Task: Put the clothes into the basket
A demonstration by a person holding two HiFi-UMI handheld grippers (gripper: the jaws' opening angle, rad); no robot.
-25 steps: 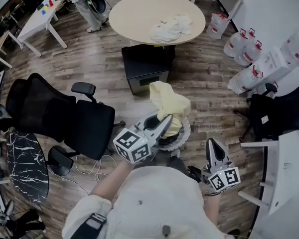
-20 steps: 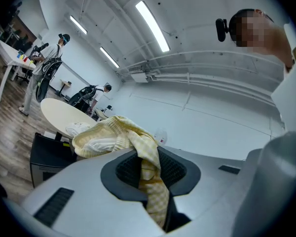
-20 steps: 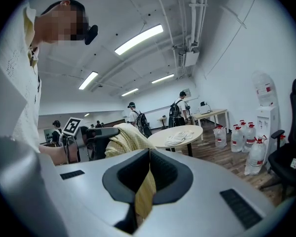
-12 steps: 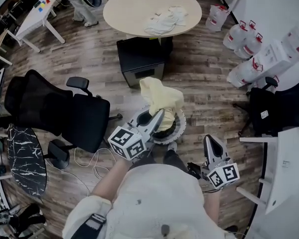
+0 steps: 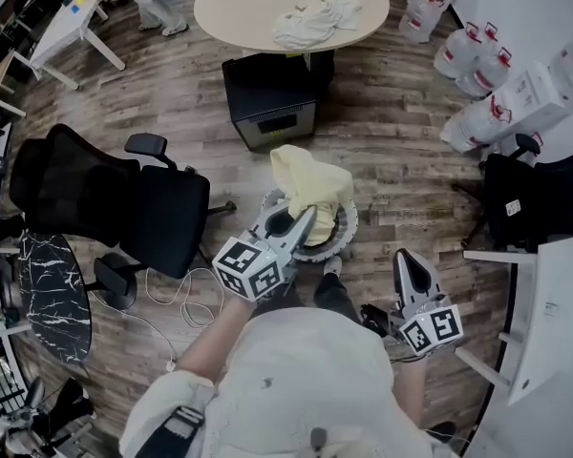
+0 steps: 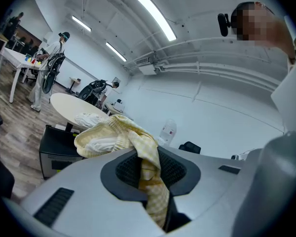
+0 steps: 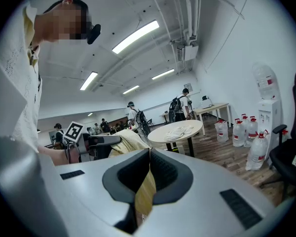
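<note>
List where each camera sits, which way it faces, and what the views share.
Head view: on the person's head, facing steeply down at the basket, left gripper, right gripper and chest.
Left gripper view: on that gripper, looking along jaws shut on the yellow garment; a shoulder shows right.
Right gripper view: on that gripper, facing the round table; the torso shows left.
Shared: all show that garment and table.

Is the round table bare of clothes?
No, a pile of white clothes lies on the round table.
</note>
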